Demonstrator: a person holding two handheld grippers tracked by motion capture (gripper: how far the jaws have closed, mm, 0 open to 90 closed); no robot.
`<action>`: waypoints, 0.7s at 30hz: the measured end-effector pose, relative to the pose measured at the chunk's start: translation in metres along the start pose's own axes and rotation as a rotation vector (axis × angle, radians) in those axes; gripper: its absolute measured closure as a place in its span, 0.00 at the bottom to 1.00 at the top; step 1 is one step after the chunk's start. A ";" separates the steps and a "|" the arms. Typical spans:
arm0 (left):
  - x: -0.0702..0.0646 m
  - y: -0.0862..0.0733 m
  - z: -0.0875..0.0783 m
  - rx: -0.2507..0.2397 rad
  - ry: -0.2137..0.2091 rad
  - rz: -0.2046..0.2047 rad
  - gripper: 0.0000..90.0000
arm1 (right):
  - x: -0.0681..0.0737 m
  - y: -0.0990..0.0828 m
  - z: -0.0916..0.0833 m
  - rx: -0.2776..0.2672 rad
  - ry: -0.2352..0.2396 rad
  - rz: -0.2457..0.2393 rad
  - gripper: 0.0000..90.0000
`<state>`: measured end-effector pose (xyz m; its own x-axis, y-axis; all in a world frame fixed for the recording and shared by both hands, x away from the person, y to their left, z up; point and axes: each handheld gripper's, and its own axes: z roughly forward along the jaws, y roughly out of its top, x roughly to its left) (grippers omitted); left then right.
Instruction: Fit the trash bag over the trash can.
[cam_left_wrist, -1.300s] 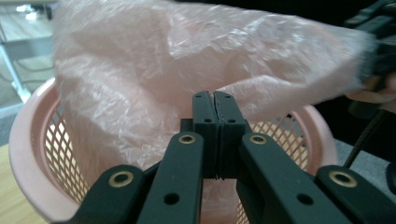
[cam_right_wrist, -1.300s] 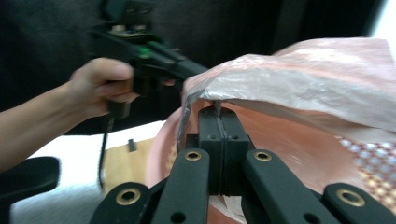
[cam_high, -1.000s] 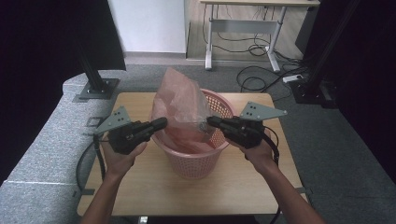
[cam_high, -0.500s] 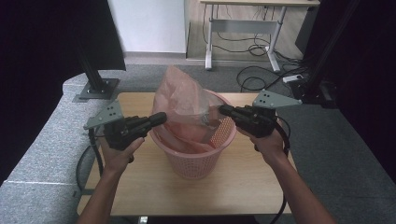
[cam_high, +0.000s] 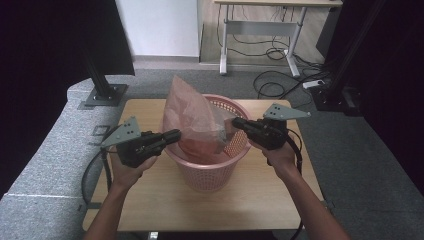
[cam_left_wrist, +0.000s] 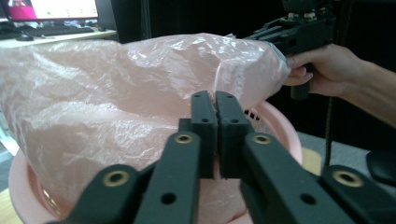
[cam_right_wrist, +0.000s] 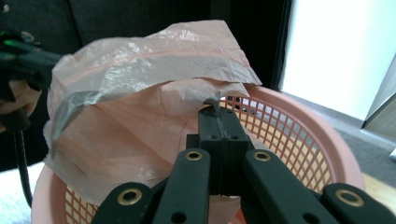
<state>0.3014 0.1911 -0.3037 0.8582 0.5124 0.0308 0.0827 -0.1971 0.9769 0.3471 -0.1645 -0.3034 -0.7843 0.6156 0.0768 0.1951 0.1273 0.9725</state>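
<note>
A pink mesh basket (cam_high: 205, 177) stands mid-table with a thin pink plastic bag (cam_high: 192, 117) rising out of it. My right gripper (cam_high: 235, 121) is over the basket's right rim, shut on the bag's edge; a bit of film sticks up at its tips (cam_right_wrist: 218, 114). My left gripper (cam_high: 176, 134) sits at the basket's left rim against the bag's side. Its jaws have just been opening: in the left gripper view (cam_left_wrist: 215, 100) a narrow slit shows between them with no film in it. The bag (cam_left_wrist: 116, 93) billows right behind them, and the basket rim (cam_left_wrist: 280, 126) curves beyond.
The basket rests on a wooden table (cam_high: 150, 200) with bare room in front and on both sides. A grey padded surface (cam_high: 45, 165) borders the left. A black stand (cam_high: 102, 92) is at the back left, and a desk with floor cables (cam_high: 275, 80) lies beyond.
My right gripper has drawn the bag's edge to the right, out toward the basket's right rim. The left hand has barely moved.
</note>
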 end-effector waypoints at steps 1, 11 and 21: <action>-0.001 0.000 0.001 0.005 0.016 0.008 0.79 | -0.001 -0.002 0.000 0.001 0.000 0.005 1.00; -0.005 0.006 0.022 0.074 0.027 0.016 0.34 | 0.011 0.005 -0.001 -0.023 0.058 0.012 1.00; -0.010 0.006 0.030 0.092 0.062 0.044 0.48 | 0.019 0.016 0.002 -0.035 0.089 0.015 1.00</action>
<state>0.3085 0.1597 -0.3043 0.8291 0.5519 0.0892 0.0940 -0.2948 0.9509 0.3362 -0.1492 -0.2863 -0.8309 0.5456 0.1090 0.1875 0.0901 0.9781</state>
